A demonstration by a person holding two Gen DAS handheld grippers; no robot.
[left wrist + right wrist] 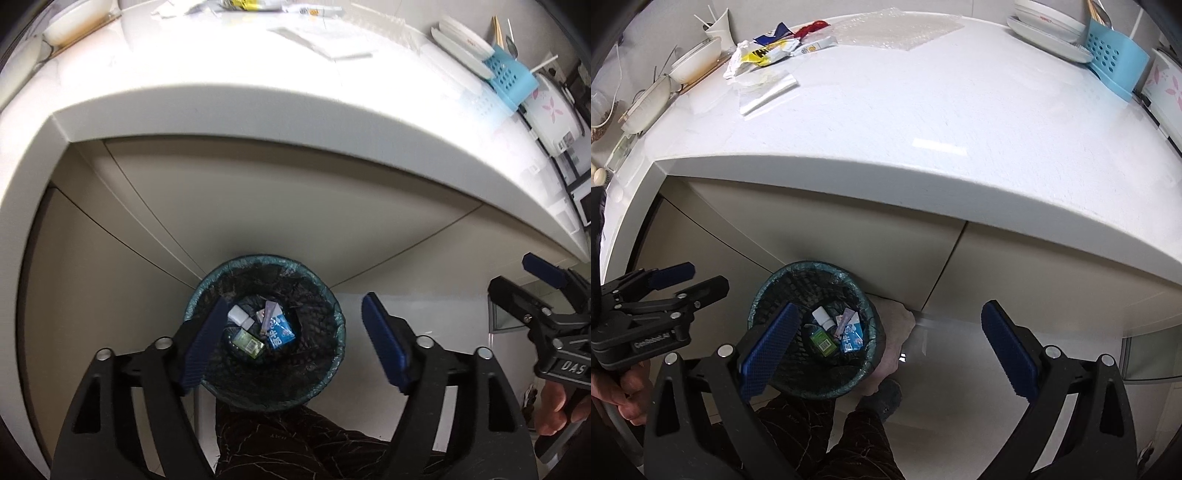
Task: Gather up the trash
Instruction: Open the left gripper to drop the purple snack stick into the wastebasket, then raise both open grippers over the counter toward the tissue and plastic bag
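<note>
So the left hand-held gripper [291, 332] is hanging right over the trash bin [334, 317] on the floor, jaws spread wide with nothing between them. The bin already holds a small white bottle [240, 316], a green bottle [249, 342] and a blue carton [280, 329], all lying at the bottom of the black liner. The right hand-held gripper [886, 343] is released too, just as wide and empty, tilted steeply down at the same bin from just beside the left one. What could go wrong: there's still plenty up on the desk [923, 122], namely a crumpled yellow-and-white wrapper [761, 55], a clear plastic sleeve [768, 92] just in front of it, and a sheet of bubble wrap [897, 33] further right. That thin plastic lies flat and looks slippery, so I'd guess wide pads could slide over it or pinch only a corner and drop it short of the bin. The bowls [698, 59] with chopsticks sit close to the wrapper pile on the left, so a sloppy reach could knock them. Both hands sit low, in front of the desk edge, with the person's patterned trouser leg [849, 443] right below the bin.
</note>
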